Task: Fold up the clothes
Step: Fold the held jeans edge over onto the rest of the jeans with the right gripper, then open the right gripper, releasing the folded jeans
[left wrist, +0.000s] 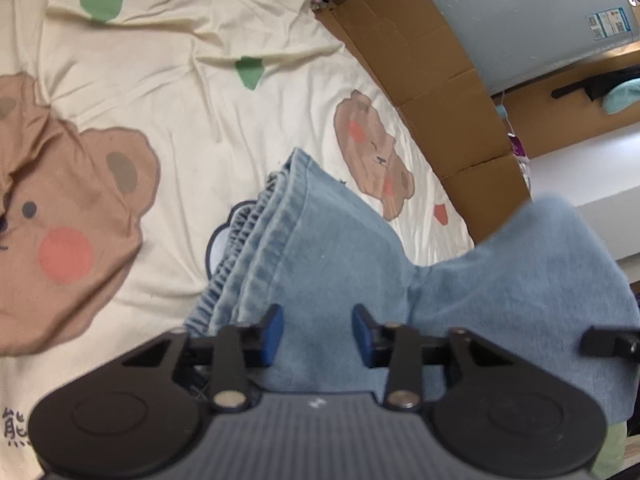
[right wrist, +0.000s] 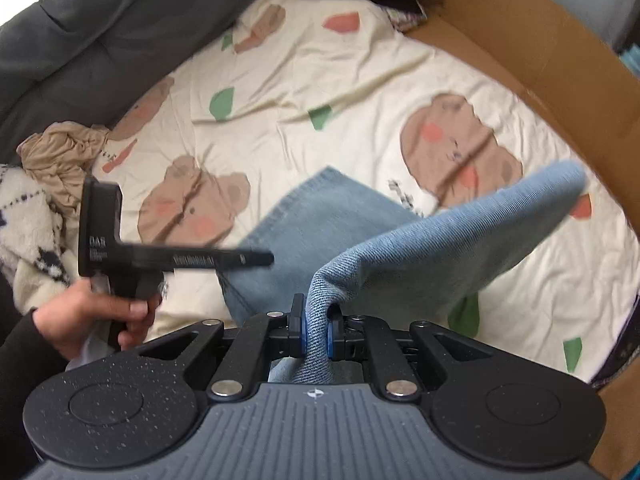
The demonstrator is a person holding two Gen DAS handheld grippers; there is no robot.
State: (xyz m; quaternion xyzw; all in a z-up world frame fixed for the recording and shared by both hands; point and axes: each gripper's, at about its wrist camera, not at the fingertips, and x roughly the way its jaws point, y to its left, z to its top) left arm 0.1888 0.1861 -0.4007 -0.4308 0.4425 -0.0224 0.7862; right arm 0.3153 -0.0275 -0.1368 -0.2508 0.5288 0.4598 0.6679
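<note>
Now | right claw (right wrist: 316, 330) clamps jeans (right wrist: 320, 216) | left claw (left wrist: 318, 334) parted, gripping nothing | cardboard box (right wrist: 540, 52) contents unseen

jeans (left wrist: 328, 248) light blue | sheet (left wrist: 200, 92) cream, brown bears | pads (right wrist: 306, 334) seemingly blue

Open bedsheet (right wrist: 360, 92) across the middle and far part of the bed, passable. Cardboard wall (right wrist: 540, 40) along the right edge blocks exit. Grey duvet (right wrist: 100, 20) banked at the far left edge. Clothes heap (right wrist: 48, 184) at the left edge (tan and fleece items). Raised denim flap (right wrist: 460, 240) overhanging the near right.
</note>
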